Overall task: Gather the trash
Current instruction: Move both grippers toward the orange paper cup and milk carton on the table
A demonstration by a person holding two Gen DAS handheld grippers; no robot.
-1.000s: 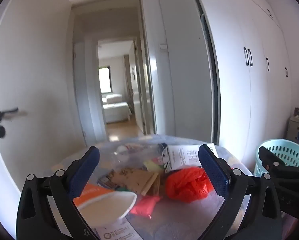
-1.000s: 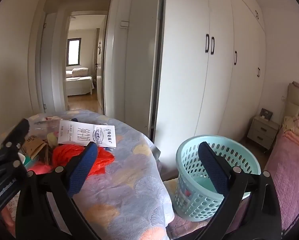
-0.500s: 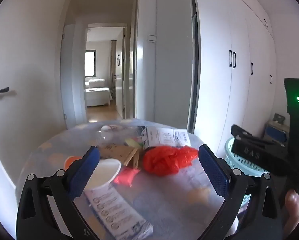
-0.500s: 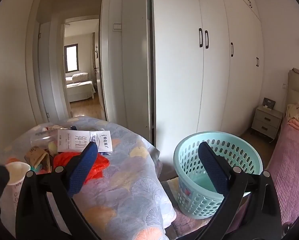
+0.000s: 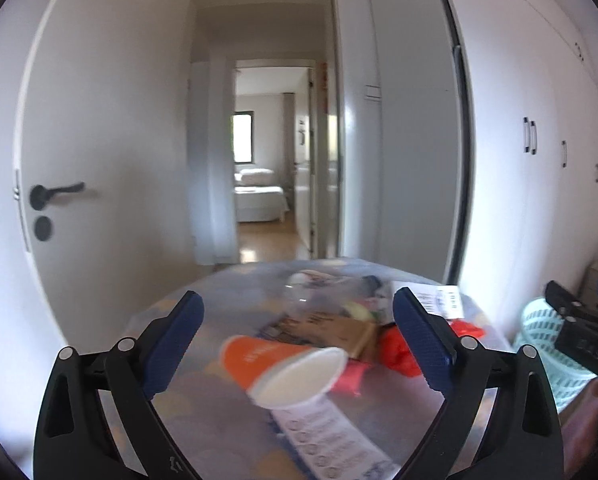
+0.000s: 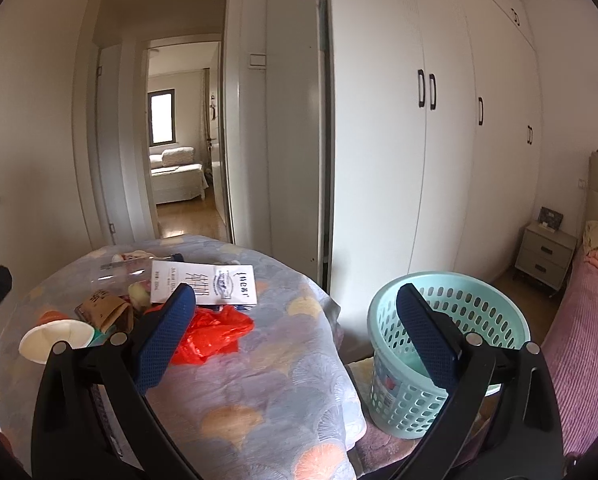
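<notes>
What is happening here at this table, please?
A person holding two grippers is collecting trash. The left gripper is open, in front of a tipped orange paper cup on the round cloth-covered table. The right gripper is open and empty. The pale green plastic basket stands on the floor beside the table.

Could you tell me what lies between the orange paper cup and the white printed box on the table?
In the right wrist view, a brown cardboard piece lies between the orange paper cup and the white printed box.
</notes>
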